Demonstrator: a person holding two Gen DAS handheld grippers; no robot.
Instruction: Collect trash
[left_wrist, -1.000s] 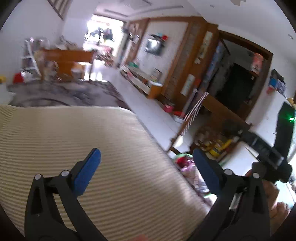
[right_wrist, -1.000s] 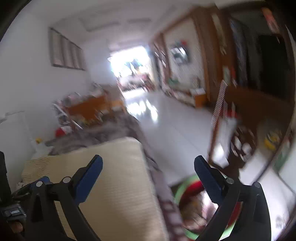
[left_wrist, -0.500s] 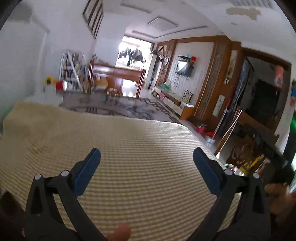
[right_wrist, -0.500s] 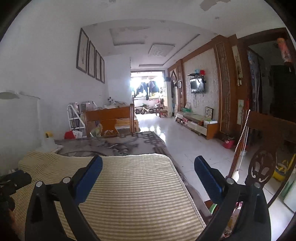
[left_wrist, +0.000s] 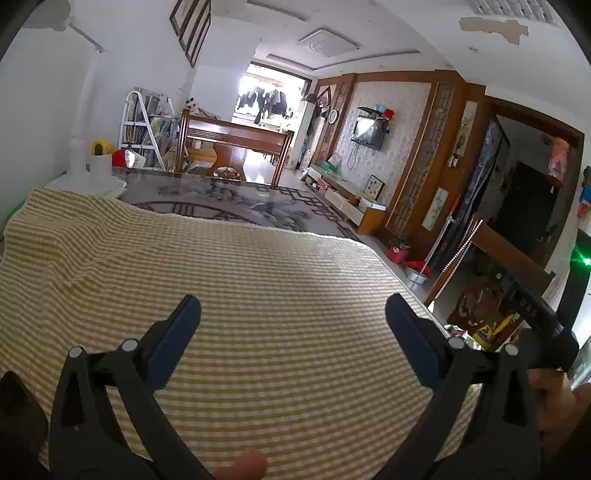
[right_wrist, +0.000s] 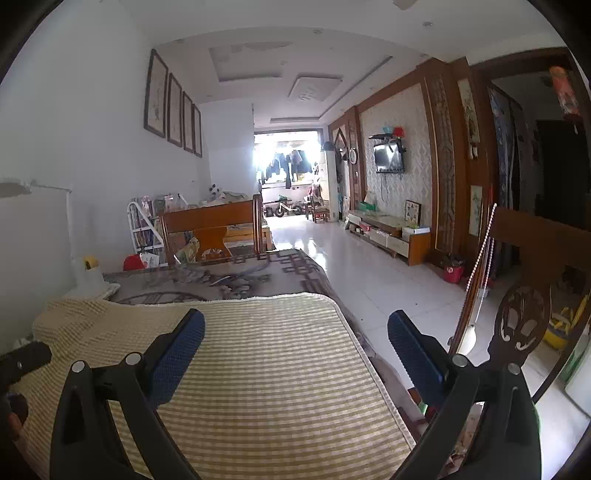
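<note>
ribbed striped blanket (left_wrist: 280, 295), woven, flat

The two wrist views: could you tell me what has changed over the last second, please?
Both cameras tipped up from the floor beside the cloth to look level along the room. The left gripper now hovers over the striped cloth, the right gripper over its edge. Nothing was grasped or released; both stayed open and empty.

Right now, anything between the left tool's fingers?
Nothing held. In the left wrist view, only bare striped cover shows between the left tool fingers.
</note>
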